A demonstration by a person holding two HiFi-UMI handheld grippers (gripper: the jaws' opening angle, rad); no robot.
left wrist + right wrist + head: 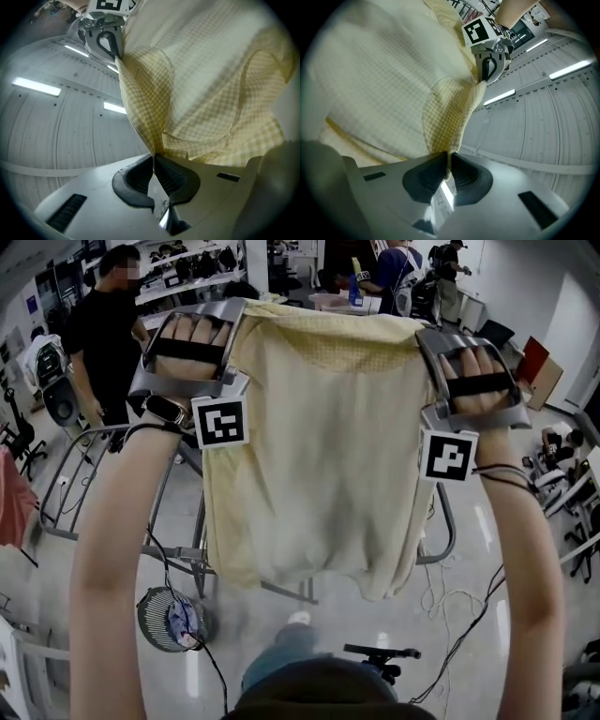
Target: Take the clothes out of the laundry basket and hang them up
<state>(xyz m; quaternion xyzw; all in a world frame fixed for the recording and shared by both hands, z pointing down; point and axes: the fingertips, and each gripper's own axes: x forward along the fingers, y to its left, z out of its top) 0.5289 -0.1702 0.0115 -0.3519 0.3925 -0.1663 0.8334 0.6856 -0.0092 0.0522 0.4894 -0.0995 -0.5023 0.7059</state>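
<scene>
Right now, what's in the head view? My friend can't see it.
A pale yellow checked garment is held up and spread wide, its top corners pinched in the left tongs and right tongs. Far below it stands a round mesh basket, and a person in a black top stands behind at the left.

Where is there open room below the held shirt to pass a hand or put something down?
Bare floor shows under the hem of the shirt, between the basket and the shoe. Right of the hem, cords clutter the floor; bars of the rack crowd the space behind the shirt.
</scene>
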